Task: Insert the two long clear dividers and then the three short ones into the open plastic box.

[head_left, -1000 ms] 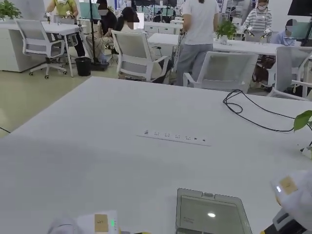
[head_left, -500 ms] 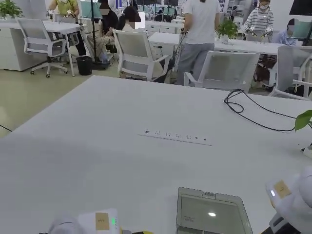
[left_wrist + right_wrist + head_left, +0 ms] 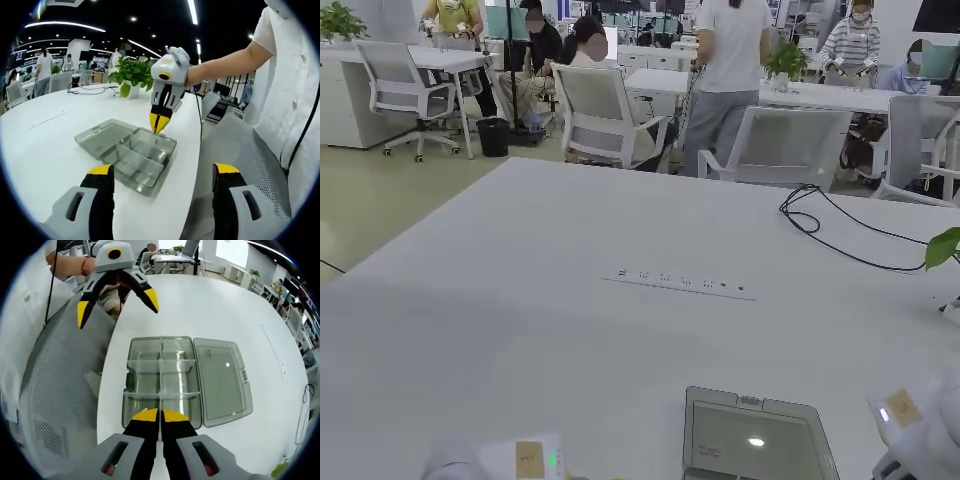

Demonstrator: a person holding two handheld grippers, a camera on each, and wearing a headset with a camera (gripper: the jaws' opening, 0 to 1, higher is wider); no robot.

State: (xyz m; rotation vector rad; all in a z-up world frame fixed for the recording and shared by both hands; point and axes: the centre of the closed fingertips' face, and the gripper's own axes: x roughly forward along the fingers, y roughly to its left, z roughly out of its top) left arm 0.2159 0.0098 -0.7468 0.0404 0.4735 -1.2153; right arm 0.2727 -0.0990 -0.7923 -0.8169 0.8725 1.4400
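The clear plastic box [image 3: 142, 385] lies open on the white table, its lid [image 3: 222, 380] flat beside it. Clear dividers stand inside and split it into several compartments; one long divider [image 3: 160, 352] runs down the middle. My right gripper [image 3: 160, 416] is shut, with its tips at the near end of that long divider; whether it pinches the divider cannot be told. From the left gripper view, the right gripper [image 3: 159, 124] points down at the box [image 3: 137, 157]. My left gripper [image 3: 164, 172] is open and holds nothing, hovering off the table edge beyond the box [image 3: 116, 306].
The box sits close to the table's edge by the person's body and a mesh chair [image 3: 60, 390]. The lid [image 3: 755, 440] is at the bottom of the head view. A black cable [image 3: 840, 235] and a plant [image 3: 131, 75] are farther off. People and chairs stand behind the table.
The head view has shifted slightly, and the right gripper's body sits a bit lower at the right edge. Nothing else has visibly changed.
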